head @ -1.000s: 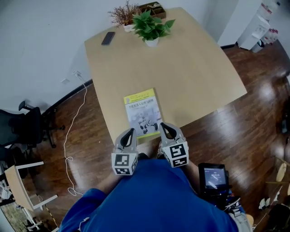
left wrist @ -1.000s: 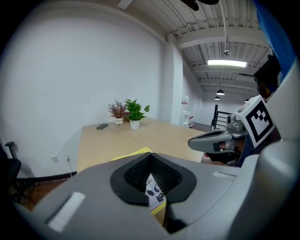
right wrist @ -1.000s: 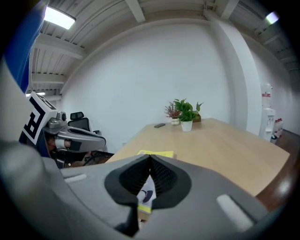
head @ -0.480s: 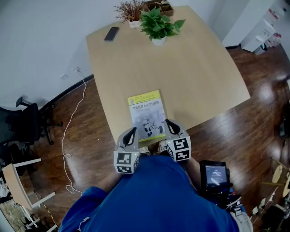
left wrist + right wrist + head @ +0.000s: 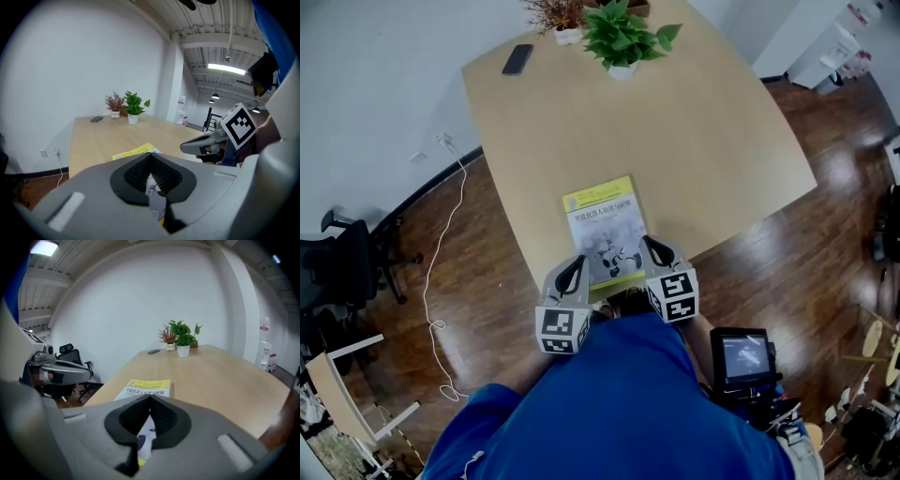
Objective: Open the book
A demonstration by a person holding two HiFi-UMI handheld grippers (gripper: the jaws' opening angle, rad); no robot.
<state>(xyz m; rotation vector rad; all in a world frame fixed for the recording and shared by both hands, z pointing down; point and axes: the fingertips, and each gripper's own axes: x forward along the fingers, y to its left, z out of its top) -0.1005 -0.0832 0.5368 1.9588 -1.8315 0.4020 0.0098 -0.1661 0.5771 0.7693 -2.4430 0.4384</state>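
A closed book (image 5: 602,227) with a yellow and white cover lies flat near the front edge of the wooden table (image 5: 703,141). My left gripper (image 5: 575,266) hovers at the book's near left corner, and my right gripper (image 5: 651,246) at its near right corner. Both are shut, with nothing between the fingers. In the left gripper view the book (image 5: 132,151) shows just past the left gripper (image 5: 151,157), with the other gripper (image 5: 206,143) at the right. In the right gripper view the book (image 5: 149,387) lies straight beyond the right gripper (image 5: 150,399).
At the table's far end stand a green potted plant (image 5: 622,33) and a dried plant (image 5: 551,15), with a phone (image 5: 517,58) lying nearby. An office chair (image 5: 347,267) and a white cable (image 5: 441,244) are on the floor at the left. A small screen device (image 5: 742,356) is at my right.
Both grippers have edged forward a little towards the book's near corners. The book has not moved and stays closed.
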